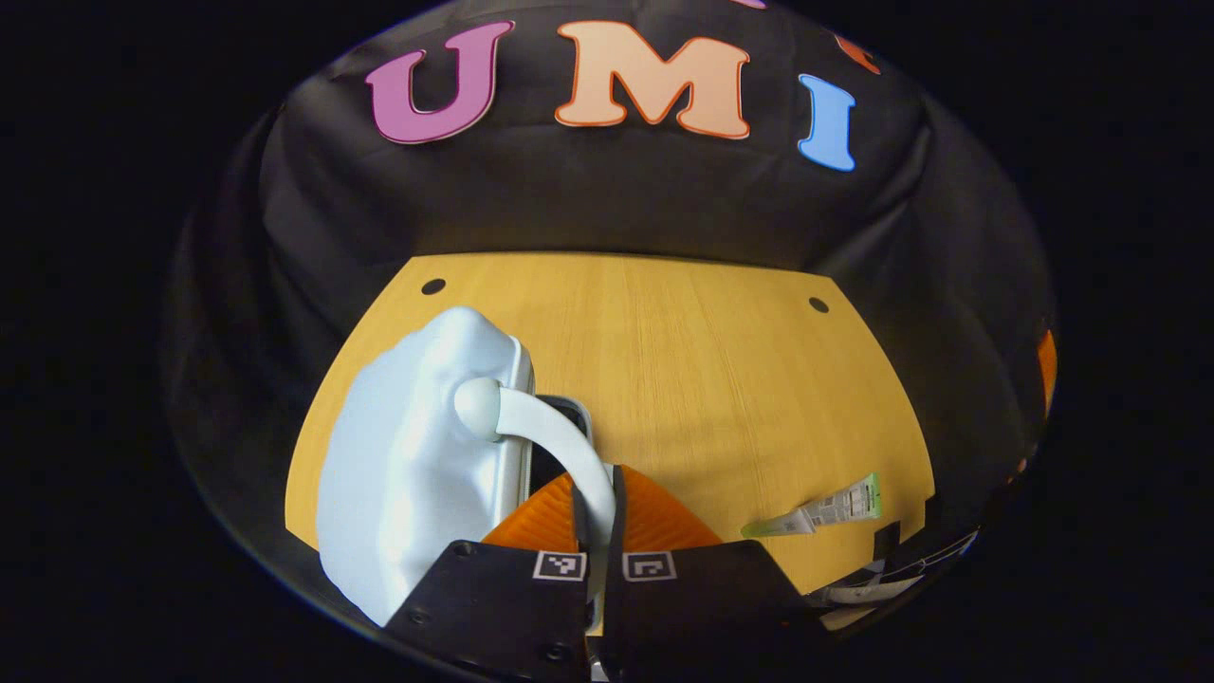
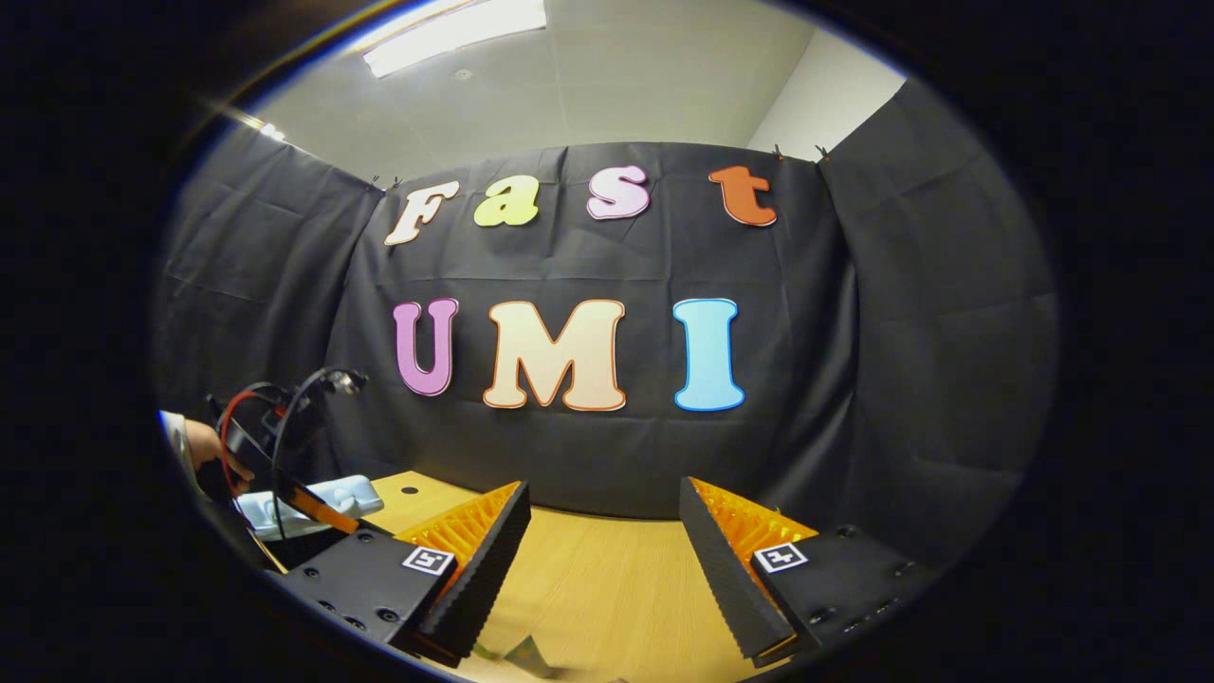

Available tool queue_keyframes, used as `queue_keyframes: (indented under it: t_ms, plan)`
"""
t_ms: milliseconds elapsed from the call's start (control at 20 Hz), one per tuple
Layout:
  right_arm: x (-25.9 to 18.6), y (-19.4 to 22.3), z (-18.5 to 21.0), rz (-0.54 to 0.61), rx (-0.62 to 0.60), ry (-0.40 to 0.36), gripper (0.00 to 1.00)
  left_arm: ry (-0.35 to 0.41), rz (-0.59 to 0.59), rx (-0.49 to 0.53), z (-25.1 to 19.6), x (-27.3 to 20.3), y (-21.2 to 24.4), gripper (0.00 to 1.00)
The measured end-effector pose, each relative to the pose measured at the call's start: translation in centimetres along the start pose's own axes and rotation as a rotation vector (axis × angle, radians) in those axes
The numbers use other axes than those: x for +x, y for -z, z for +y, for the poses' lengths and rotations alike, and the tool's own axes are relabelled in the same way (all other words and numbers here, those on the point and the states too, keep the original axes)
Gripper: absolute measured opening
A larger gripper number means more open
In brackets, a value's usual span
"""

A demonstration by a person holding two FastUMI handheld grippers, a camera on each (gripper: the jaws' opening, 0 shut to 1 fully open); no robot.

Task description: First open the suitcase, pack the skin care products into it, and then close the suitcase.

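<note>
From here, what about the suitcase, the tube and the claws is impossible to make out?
- Suitcase inside: left gripper view, hidden behind its raised lid.
- Tube label: left gripper view, too small.
- Right claw fingertips: right gripper view, cut off by the bottom edge.
- Left claw on handle: contact partly hidden.

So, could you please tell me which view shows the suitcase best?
The left gripper view: the suitcase sits close up, with the left gripper shut on its handle. The right gripper view shows just a small part of it, far off at the left behind the other gripper.
</note>
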State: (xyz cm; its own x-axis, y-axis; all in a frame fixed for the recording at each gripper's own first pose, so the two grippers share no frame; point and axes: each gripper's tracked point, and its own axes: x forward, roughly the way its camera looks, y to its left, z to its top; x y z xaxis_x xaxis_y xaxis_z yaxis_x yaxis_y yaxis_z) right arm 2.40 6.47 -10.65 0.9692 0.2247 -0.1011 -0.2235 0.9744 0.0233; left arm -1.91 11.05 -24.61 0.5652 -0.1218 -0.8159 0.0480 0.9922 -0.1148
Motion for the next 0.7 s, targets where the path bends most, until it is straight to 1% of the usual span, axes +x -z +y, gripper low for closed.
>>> queue_keyframes:
  t_ms: [100, 150, 250, 300, 350, 400, 450, 500, 550, 600, 700]
  plan:
    - [0.3, -0.3, 1.3, -0.007, -0.004, 0.042, 1.00, 0.040, -0.039, -0.011, 2.4, -2.3, -1.6, 0.00]
    - [0.4, -0.2, 2.2, -0.003, -0.002, 0.059, 0.98, 0.055, -0.056, -0.012, 3.8, -3.6, -2.3, 0.00]
    - [0.6, -0.3, 4.3, -0.011, -0.011, 0.080, 0.99, 0.060, -0.097, 0.012, 7.1, -5.3, -3.8, 0.00]
    - [0.7, -0.1, 5.4, -0.004, -0.019, 0.087, 1.00, 0.049, -0.110, 0.032, 9.0, -5.9, -4.1, 0.00]
    - [0.7, 0.2, 6.6, 0.000, -0.025, 0.092, 0.98, 0.041, -0.129, 0.055, 10.8, -6.3, -4.9, 0.00]
    - [0.7, 0.1, 7.6, -0.007, -0.028, 0.100, 1.00, 0.027, -0.148, 0.064, 12.6, -6.9, -5.5, 0.00]
    - [0.6, 0.0, 8.6, -0.014, -0.030, 0.107, 0.99, 0.013, -0.164, 0.071, 14.5, -7.5, -6.1, 0.00]
    - [0.6, 0.1, 9.5, -0.017, -0.030, 0.114, 0.99, 0.001, -0.175, 0.072, 16.4, -7.9, -6.7, 0.00]
    - [0.7, 0.2, 10.2, -0.018, -0.029, 0.123, 1.00, -0.011, -0.192, 0.065, 18.3, -8.4, -7.2, 0.00]
    - [0.8, 0.4, 10.8, -0.017, -0.029, 0.134, 0.98, -0.027, -0.198, 0.056, 20.6, -8.6, -7.4, 0.00]
    - [1.0, 0.7, 12.1, -0.011, -0.023, 0.150, 0.98, -0.068, -0.211, 0.040, 25.1, -8.7, -7.6, 0.00]
